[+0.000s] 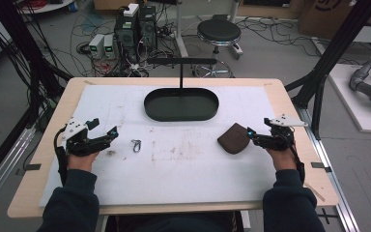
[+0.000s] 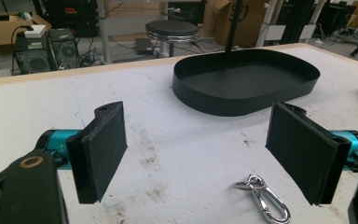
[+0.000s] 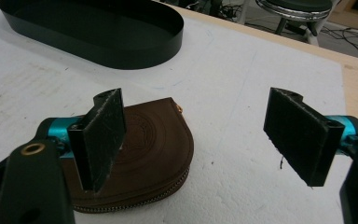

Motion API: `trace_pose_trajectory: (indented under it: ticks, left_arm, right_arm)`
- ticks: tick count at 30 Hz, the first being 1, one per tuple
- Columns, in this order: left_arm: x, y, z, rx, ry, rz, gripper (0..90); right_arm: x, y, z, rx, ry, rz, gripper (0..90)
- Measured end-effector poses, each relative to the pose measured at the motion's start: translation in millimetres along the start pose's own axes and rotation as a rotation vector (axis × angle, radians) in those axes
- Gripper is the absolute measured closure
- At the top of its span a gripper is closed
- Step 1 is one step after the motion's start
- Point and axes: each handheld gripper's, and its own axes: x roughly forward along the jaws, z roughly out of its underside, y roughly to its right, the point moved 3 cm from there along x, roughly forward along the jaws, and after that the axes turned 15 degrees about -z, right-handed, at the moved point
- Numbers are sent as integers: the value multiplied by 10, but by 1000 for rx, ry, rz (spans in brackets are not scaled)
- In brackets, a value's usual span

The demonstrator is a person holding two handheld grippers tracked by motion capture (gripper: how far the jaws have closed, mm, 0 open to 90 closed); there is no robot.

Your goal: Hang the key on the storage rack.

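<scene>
I see the white mat [image 1: 174, 164] covering most of the table, with the black oval tray [image 1: 181, 104] at its far middle and a thin post standing in it. My right gripper [image 1: 252, 137] sits at the mat's right, jaws wide apart, just beside the brown zip pouch [image 1: 234, 138], which lies flat under its near jaw. My left gripper [image 1: 107, 133] rests at the mat's left, jaws spread too. The small metal clip [image 1: 136, 145] lies on the mat just beside it, nearer the middle.
</scene>
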Motion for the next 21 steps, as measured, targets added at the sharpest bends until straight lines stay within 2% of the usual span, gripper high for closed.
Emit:
trace_pose_trajectory:
  ticks: [11, 13, 16, 20, 21]
  left_arm:
    - [33, 30, 27, -2, -30, -4, 215]
    - [34, 52, 30, 3, -36, 3, 232]
    - [52, 105, 47, 27, -69, 22, 232]
    - [62, 166, 55, 7, -93, 51, 232]
    - [62, 192, 62, 14, -100, 60, 232]
  right_arm:
    - [-12, 23, 36, 17, -7, 7, 213]
    - [-25, 24, 42, 13, -8, 9, 213]
    - [-36, 18, 35, 11, -1, 11, 214]
    - [-30, -7, 28, 2, -11, 18, 214]
    - [-34, -19, 25, 3, -11, 18, 214]
